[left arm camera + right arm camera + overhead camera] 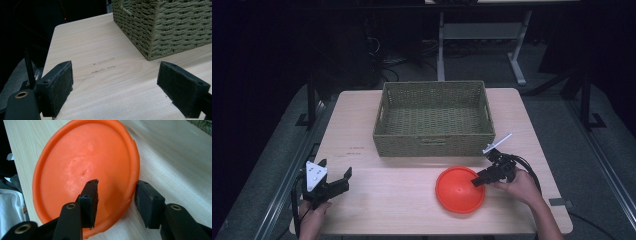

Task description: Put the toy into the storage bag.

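Note:
An orange plastic disc [457, 194] lies flat on the wooden table [387, 200], near the front right. My right gripper [476, 181] reaches over the disc's right edge. In the right gripper view the disc [75, 167] looms large and my right gripper [117, 196] stands open across its rim: one jaw hovers above the disc's top, the other is outside the rim over the table, neither pressing on it. My left gripper [335, 168] is open at the front left of the table. Between its pads [58, 85] there is only bare wood.
A woven green-grey basket [434, 142] stands at the table's back centre, empty inside; its corner [170, 25] shows ahead and right of the left gripper. Table legs and a dark floor lie beyond the far edge. Bare tabletop runs between the two grippers.

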{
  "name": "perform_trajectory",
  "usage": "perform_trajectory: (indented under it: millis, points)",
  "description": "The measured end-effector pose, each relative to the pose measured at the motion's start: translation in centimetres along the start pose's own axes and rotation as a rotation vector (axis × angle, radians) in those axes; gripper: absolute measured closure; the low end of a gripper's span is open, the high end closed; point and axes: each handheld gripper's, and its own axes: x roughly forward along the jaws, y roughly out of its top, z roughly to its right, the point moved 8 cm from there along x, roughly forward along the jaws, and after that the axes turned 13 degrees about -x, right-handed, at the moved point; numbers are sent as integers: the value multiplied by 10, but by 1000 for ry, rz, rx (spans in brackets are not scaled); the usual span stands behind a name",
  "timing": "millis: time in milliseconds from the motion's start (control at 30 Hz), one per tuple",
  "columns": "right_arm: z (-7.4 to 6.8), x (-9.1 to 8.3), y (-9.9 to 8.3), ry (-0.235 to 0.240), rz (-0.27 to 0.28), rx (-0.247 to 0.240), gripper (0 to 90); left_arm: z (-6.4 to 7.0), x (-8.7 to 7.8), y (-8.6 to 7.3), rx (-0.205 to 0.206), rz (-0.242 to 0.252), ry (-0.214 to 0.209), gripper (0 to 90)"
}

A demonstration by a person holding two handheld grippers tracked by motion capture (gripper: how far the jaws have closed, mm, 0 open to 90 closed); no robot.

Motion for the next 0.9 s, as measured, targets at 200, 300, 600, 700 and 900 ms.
perform_trajectory:
  millis: [200, 300, 600, 700, 900]
  points:
    - [2, 3, -2, 17, 7, 15, 589, 0, 0, 0, 8, -1, 1, 127]
    - [2, 3, -2, 17, 0, 17, 625, 0, 0, 0, 8, 0, -1, 127]
    - [-2, -10, 6, 18, 62, 28, 801, 0, 0, 1, 8, 4, 3, 127]
    - [-7, -15, 11, 16, 78, 23, 812, 0, -1, 2, 4, 9, 3, 127]
    - [-14, -27, 22, 20, 135, 25, 821, -1, -2, 2, 1, 14, 4, 127]
